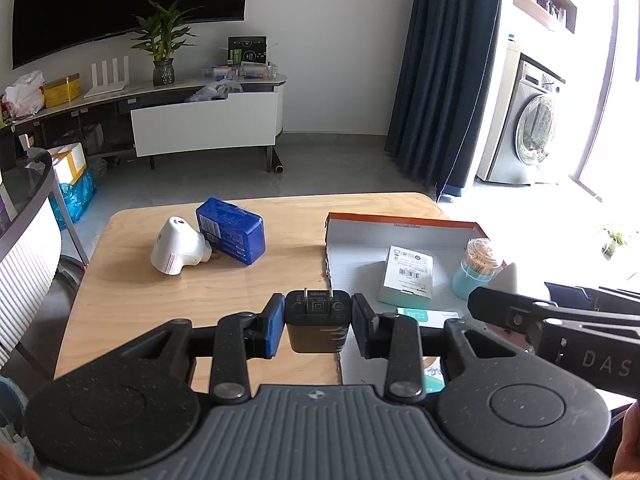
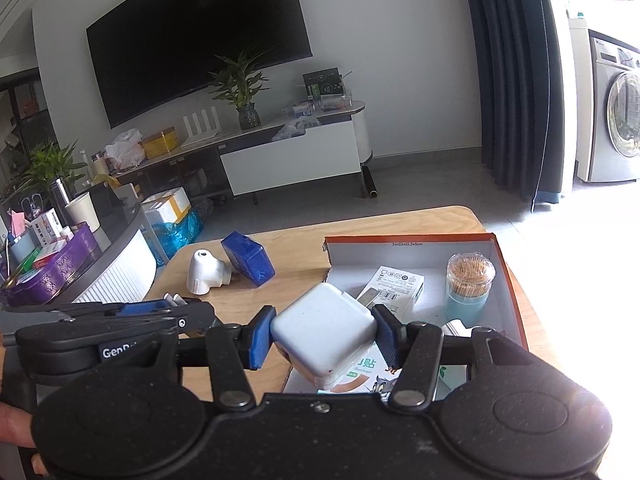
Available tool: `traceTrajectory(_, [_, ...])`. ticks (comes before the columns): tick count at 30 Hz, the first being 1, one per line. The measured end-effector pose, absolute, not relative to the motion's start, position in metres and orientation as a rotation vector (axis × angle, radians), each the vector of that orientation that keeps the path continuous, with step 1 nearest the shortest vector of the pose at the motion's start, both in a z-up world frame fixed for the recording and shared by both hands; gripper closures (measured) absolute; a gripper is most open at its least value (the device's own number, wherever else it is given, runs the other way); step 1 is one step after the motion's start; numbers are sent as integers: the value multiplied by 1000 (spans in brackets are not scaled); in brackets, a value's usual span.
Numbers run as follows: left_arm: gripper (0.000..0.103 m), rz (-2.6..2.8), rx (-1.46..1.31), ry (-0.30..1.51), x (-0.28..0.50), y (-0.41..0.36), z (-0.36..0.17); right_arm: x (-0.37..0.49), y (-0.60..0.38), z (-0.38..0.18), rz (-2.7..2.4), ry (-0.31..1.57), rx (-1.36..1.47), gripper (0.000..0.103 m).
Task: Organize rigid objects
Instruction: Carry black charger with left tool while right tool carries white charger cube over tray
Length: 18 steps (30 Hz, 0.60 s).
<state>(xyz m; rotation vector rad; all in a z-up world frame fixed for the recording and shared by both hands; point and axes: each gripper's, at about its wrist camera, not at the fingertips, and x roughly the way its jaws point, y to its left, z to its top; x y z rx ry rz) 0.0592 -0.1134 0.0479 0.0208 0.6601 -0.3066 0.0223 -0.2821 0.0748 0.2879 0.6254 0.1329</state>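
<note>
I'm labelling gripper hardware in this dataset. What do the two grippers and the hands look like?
Both the left gripper and the right gripper are matte black with speckled linkage arms, silver pivot bolts, round black discs and a ribbed grey base. Finger pads are blue. White lettering marks their sides. No cables or sleeves show; only slivers of bare skin.

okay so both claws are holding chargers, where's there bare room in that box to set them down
Inside the orange-rimmed box, the bare floor lies along the back wall, behind the white carton and left of the toothpick jar. The near end is crowded with sticker packs. The left claw grips the black charger; the right claw grips the white charger.
</note>
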Motion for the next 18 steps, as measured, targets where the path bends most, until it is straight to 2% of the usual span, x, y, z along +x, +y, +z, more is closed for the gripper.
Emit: traceTrajectory(18, [67, -358, 41, 651, 60, -135, 51, 17, -303, 79, 89, 600, 306, 39])
